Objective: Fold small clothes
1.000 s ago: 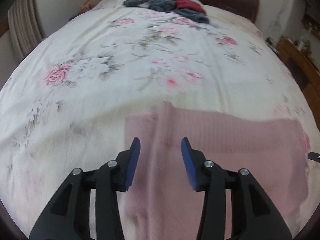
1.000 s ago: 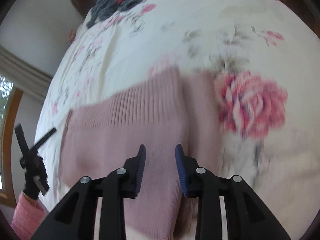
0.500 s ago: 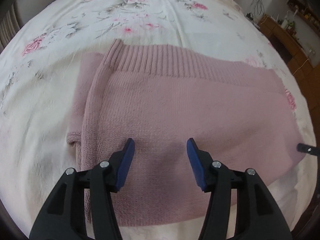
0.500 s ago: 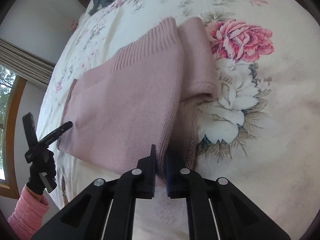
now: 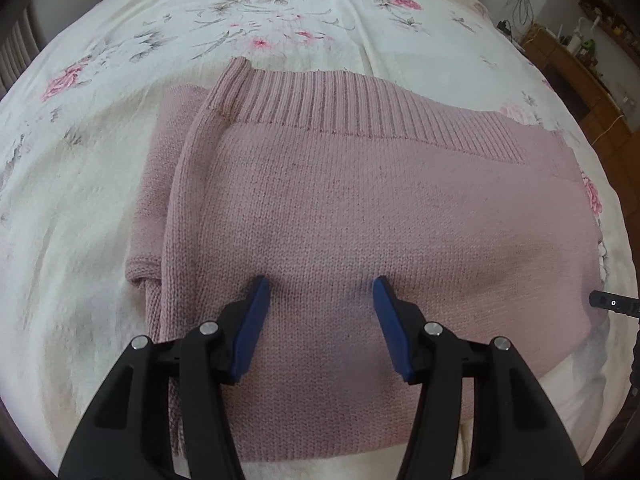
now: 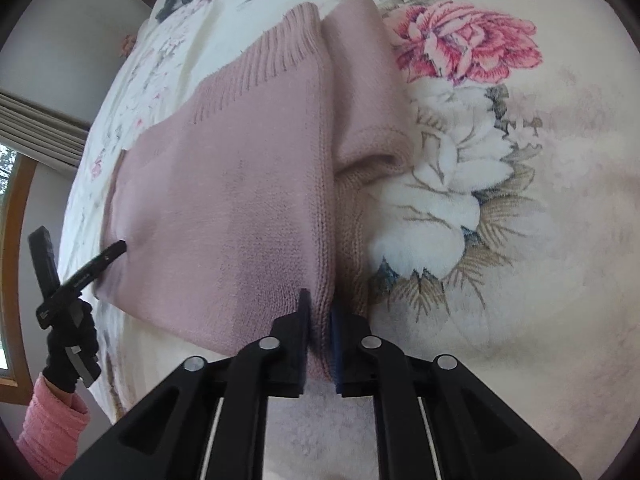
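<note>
Right tool pinches the pink sweater's near edge.

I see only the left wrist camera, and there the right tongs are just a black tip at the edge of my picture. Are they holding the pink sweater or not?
Observer: Yes. The right tongs are shut on the pink sweater, at the near end of its side edge.
Operator: What lies beyond that edge?
Observer: A folded sleeve, with its cuff toward the tongs, lies on the bedsheet beside a large rose print.
Operator: And my own tool, seen from there?
Observer: The left tongs are open, and one finger reaches the sweater's opposite edge.
</note>
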